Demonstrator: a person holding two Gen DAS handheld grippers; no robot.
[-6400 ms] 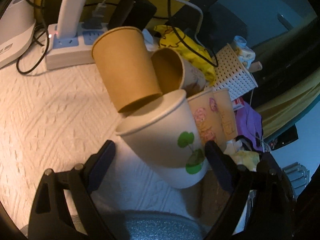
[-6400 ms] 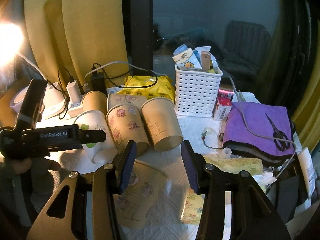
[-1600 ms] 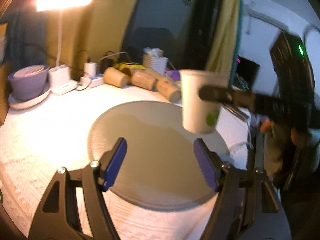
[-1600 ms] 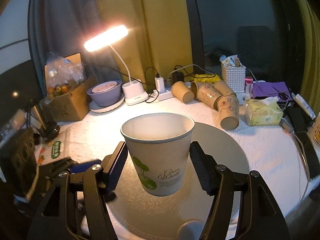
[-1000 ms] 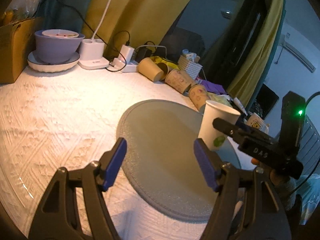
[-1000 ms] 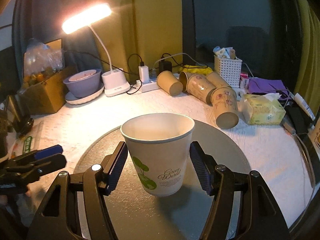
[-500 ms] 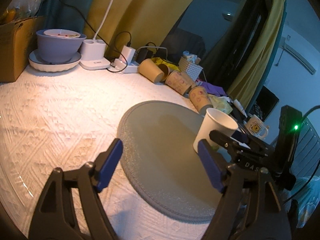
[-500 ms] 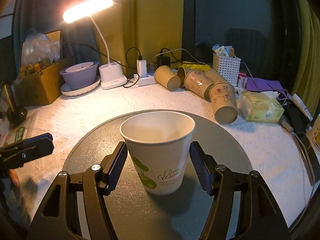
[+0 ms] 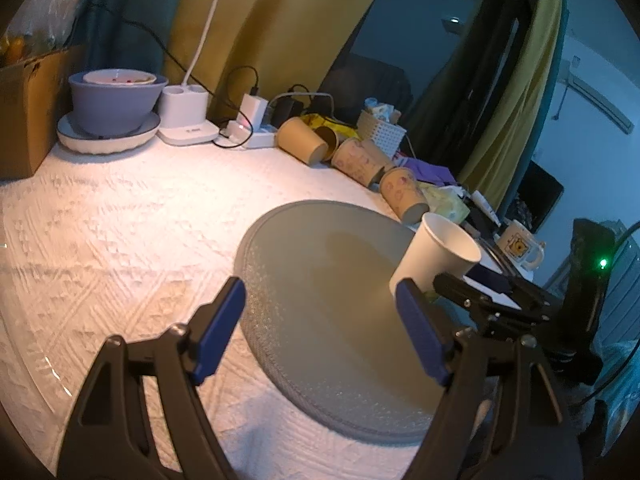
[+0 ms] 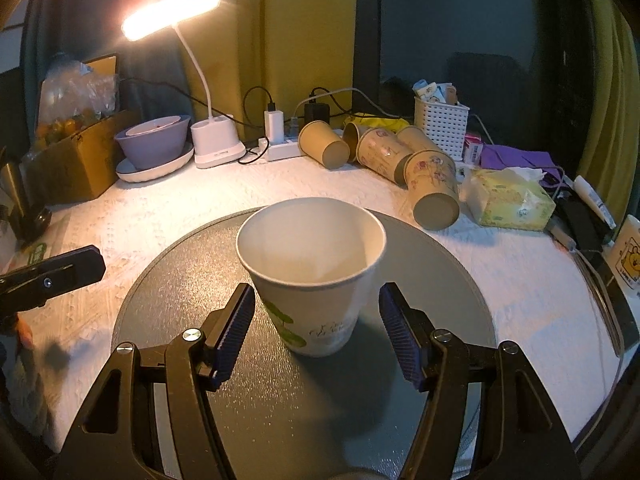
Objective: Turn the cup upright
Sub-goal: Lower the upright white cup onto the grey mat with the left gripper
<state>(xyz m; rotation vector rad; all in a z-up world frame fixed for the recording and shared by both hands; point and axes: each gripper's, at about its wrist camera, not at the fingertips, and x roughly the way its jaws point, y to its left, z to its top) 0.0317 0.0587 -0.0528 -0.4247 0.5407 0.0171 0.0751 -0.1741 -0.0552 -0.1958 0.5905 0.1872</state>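
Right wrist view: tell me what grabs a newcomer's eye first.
The white paper cup stands upright, mouth up, on the round grey mat, between the open fingers of the right gripper. Behind it, a lit desk lamp glows at the upper left, and brown paper cups lie tipped over near the white basket.

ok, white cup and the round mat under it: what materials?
White cup: looks like coated paper, with a thin rolled rim, matte wall and printed green logo. Round mat: dark grey, finely speckled surface, possibly felt or rubbery foam; hard to tell.
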